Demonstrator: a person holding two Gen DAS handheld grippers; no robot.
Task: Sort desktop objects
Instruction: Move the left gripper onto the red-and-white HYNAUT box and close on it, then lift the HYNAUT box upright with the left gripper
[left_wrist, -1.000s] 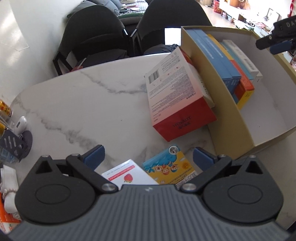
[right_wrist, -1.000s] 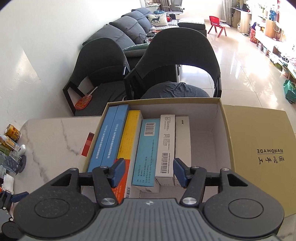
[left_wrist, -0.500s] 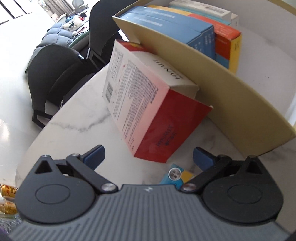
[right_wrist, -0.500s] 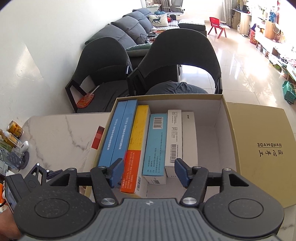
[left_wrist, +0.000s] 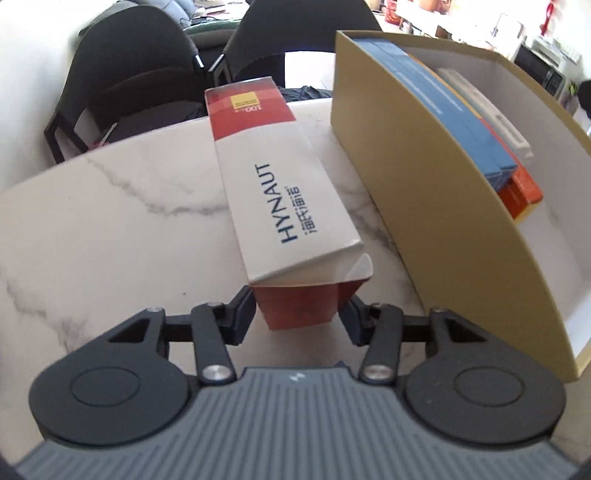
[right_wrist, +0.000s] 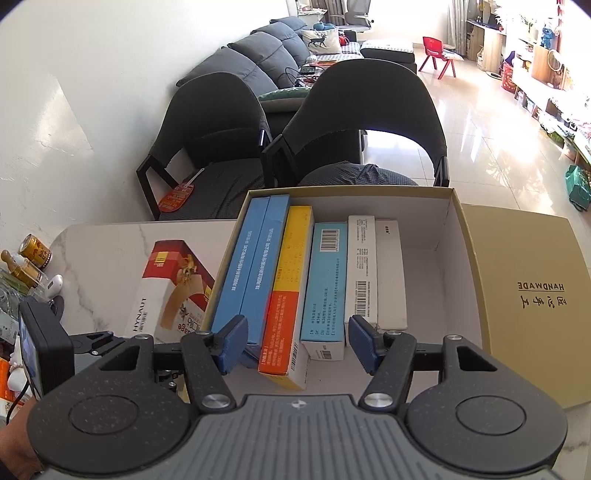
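Note:
A red and white HYNAUT box (left_wrist: 280, 192) stands on its long edge on the marble table, just left of the tan cardboard box (left_wrist: 436, 206). My left gripper (left_wrist: 299, 312) is shut on the near red end of the HYNAUT box. The HYNAUT box also shows in the right wrist view (right_wrist: 173, 291). My right gripper (right_wrist: 295, 343) is open and empty, hovering above the near end of the tan box (right_wrist: 458, 221). In the tan box lie several flat packs side by side: blue (right_wrist: 255, 266), yellow-orange (right_wrist: 288, 288), light blue (right_wrist: 325, 280) and white (right_wrist: 373, 273).
The tan lid (right_wrist: 532, 295) marked HANDMADE lies right of the box. Cans and small bottles (right_wrist: 29, 258) crowd the table's left edge. Two dark chairs (right_wrist: 280, 140) stand behind the table. The left gripper's body (right_wrist: 48, 347) is low at left in the right wrist view.
My left gripper closed on the HYNAUT box, which was leaning on the tan box and now stands upright on its edge. The right gripper drew back slightly over the tan box.

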